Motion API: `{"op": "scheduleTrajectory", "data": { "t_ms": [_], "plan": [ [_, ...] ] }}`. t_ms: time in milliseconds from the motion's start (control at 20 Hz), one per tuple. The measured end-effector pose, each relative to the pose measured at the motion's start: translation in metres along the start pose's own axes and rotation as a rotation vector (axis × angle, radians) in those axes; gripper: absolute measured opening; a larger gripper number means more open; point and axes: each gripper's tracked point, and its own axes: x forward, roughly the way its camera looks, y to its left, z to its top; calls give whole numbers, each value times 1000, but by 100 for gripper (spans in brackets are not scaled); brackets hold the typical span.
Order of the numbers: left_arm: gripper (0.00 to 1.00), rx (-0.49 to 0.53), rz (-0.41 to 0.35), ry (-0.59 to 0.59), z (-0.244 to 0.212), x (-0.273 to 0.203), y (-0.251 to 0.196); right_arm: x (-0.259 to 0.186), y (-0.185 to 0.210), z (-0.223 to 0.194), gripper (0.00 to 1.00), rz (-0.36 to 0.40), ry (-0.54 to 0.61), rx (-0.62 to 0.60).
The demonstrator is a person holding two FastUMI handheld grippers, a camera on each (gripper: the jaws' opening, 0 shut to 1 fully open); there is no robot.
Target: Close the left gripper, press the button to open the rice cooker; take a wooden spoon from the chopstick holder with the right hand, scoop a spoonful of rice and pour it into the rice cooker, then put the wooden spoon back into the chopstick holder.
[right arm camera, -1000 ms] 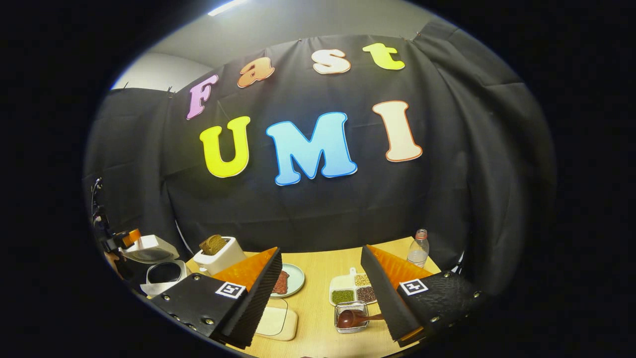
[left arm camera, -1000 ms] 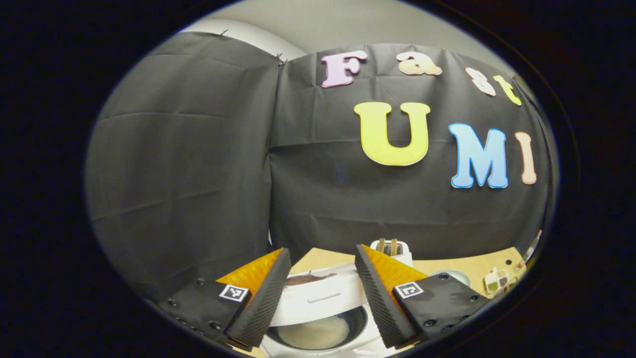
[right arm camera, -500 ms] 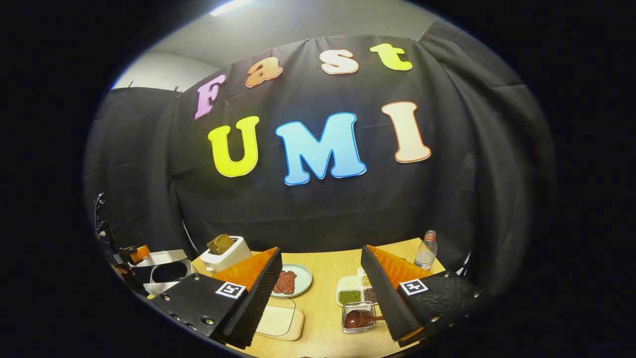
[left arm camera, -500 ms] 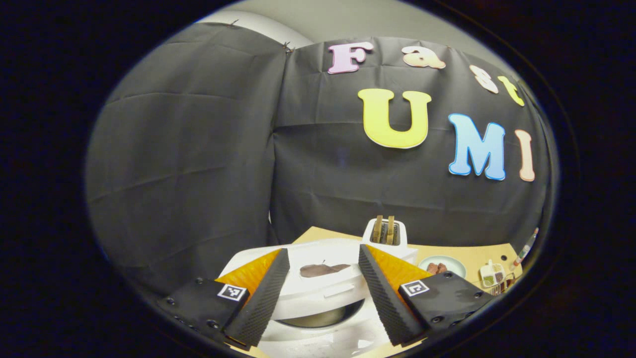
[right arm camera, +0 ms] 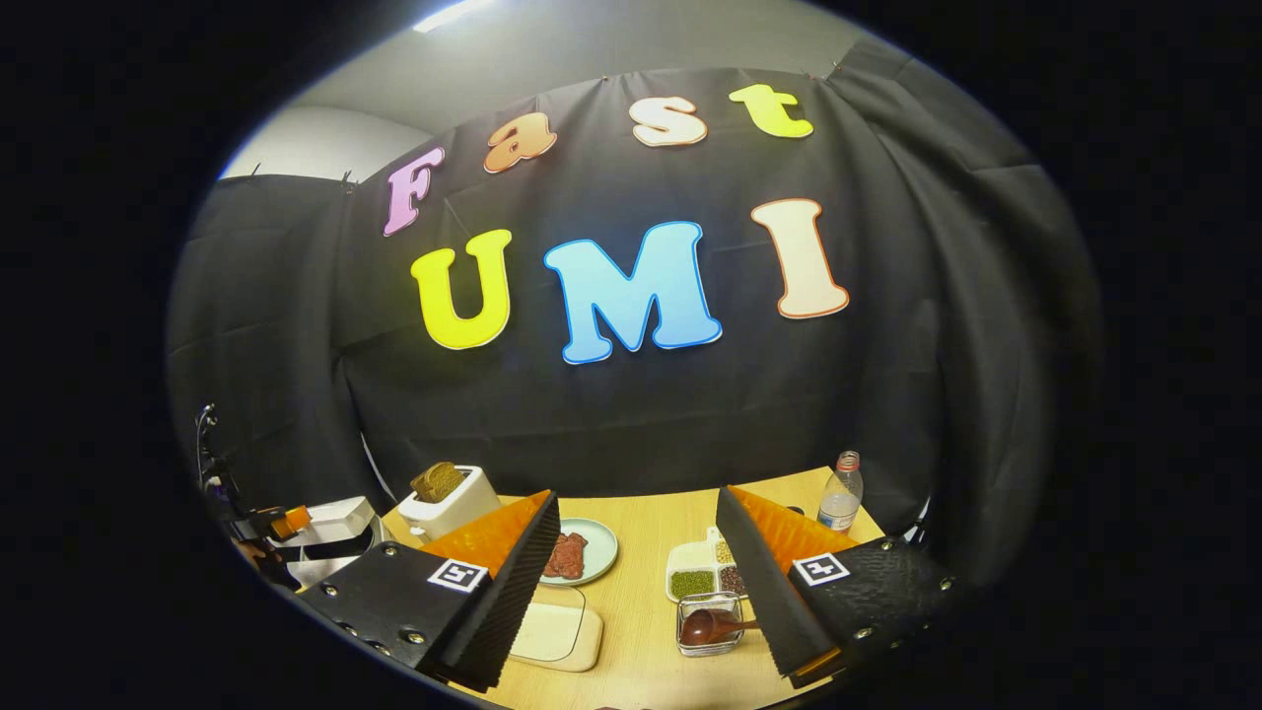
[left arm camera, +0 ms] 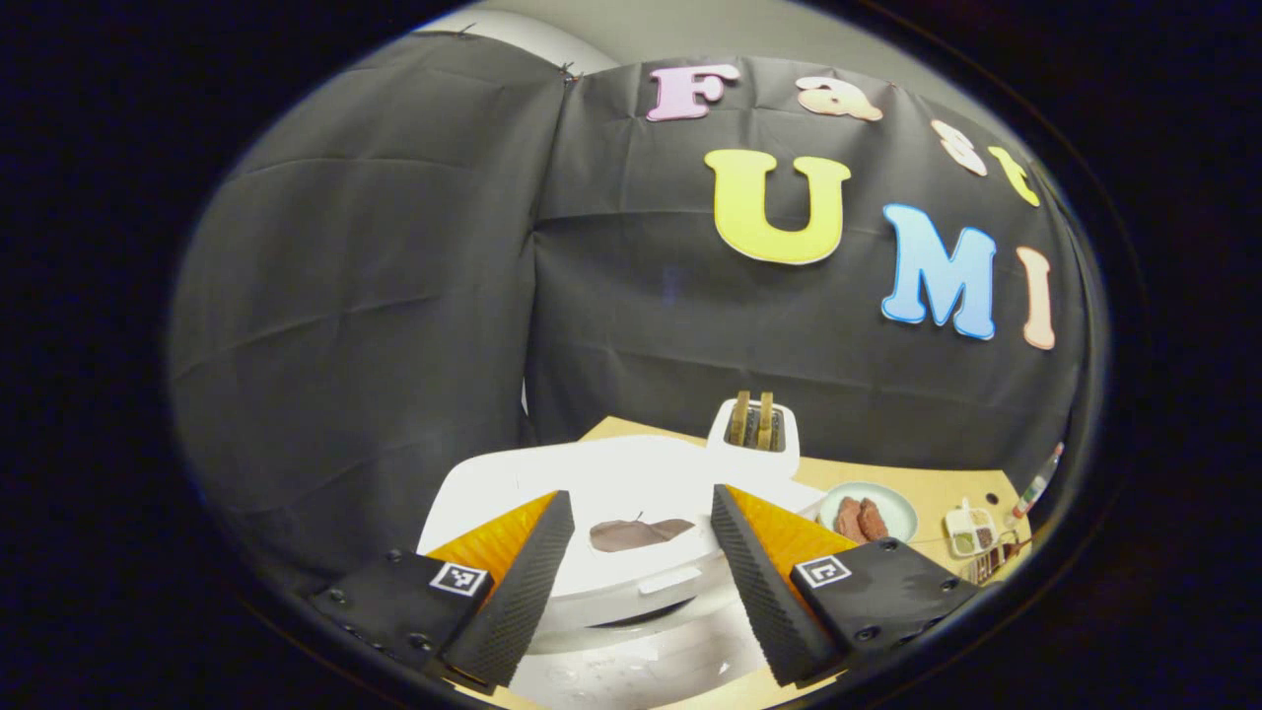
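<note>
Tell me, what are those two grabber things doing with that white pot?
A person holds both. The left gripper hangs open right over the white rice cooker, whose lid sits nearly down. The right gripper waits open and empty above the table. The wooden spoon lies in a small clear container.

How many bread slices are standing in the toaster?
2: in the left gripper view, both stand side by side in the toaster slots, left slice and right slice, behind the rice cooker.
</note>
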Motion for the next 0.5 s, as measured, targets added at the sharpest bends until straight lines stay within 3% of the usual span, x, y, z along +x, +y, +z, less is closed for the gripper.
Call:
{"op": "scheduleTrajectory", "data": {
  "t_ms": [350, 400, 450, 500],
  "plan": [
    [98, 61, 5, 105, -47, 7, -6, -6, 0, -5, 97, -5, 7, 9],
    [98, 62, 11, 135, -56, 5, -6, -6, 0, -6, 97, -6, 7, 9],
    [100, 58, 15, 90, -46, 9, -6, -7, 1, -7, 97, -5, 7, 12],
    [100, 39, 15, 142, -52, 9, -8, -8, 2, -9, 97, -4, 10, 12]
  ]
}}
